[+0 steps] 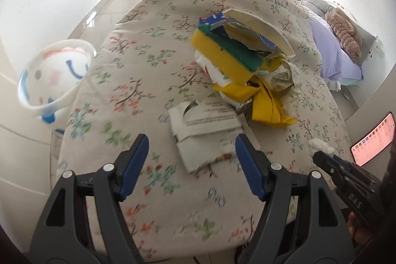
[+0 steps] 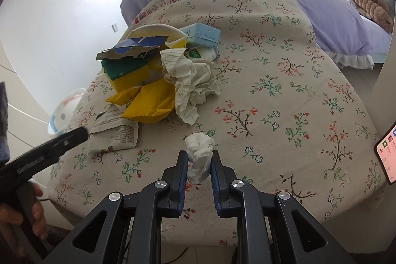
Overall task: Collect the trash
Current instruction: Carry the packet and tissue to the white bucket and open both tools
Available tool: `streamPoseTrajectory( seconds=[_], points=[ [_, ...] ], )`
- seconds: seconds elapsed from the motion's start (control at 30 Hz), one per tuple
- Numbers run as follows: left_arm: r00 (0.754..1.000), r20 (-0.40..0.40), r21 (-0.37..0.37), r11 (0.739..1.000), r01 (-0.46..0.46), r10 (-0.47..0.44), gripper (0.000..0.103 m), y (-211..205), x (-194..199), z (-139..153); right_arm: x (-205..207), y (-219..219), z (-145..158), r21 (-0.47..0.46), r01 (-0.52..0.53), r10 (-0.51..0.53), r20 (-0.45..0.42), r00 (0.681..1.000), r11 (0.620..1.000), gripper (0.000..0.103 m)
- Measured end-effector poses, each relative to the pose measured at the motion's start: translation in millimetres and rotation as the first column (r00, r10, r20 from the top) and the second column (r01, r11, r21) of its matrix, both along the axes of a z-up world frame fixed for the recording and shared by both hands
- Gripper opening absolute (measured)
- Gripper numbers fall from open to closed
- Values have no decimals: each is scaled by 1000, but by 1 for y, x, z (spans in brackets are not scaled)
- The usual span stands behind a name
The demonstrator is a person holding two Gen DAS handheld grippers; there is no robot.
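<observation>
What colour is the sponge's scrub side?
Green, over a yellow sponge body; clearest in the left wrist view.

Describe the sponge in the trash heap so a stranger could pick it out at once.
On the round table under the floral beige tablecloth, find the heap of trash. Near its top, under a torn blue cardboard scrap, lies the rectangular yellow foam sponge with a dark green scouring layer. Unlike the flat yellow plastic wrappers below, it is a thick two-coloured block.
</observation>
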State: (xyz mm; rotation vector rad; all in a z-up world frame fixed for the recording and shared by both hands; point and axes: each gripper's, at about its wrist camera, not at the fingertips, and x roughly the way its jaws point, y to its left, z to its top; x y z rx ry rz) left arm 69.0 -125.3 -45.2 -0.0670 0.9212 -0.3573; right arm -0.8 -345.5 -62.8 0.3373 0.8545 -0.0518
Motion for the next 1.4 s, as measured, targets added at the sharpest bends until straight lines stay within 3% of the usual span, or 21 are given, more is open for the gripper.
streamPoseTrajectory(
  seconds=[0.03,0.1,0.17,0.27,0.47,0.9,1.23,1.4],
  points=[
    [1000,-16,14,1000,0,0,71,-5,4,-7,0,0,-1,-2,4,-4,0,1000,1000,18],
    [998,-56,28,1000,7,-6,51,-10,8,-18,0,-2,-2,-5,12,-12,0,1000,1000,19],
    [1000,-13,80,997,16,-15,38,-17,2,-20,-1,-4,-3,-7,20,-20,-1,1000,1000,19],
    [999,-26,54,998,21,-19,25,-18,-1,-21,-1,-8,-5,-3,31,-31,-6,999,1000,19],
    [999,-32,4,1000,11,-11,12,-10,-6,-17,-1,-10,-8,9,38,-38,-15,999,999,19],
    [998,15,-48,997,-59,59,5,43,-12,20,14,44,10,34,-73,72,19,997,997,19],
    [983,78,-23,986,-165,167,5,102,10,52,63,101,33,129,-185,179,52,982,974,19],
    [972,92,18,975,-221,218,5,131,35,59,101,122,44,223,-261,253,67,965,939,19]
  ],
)
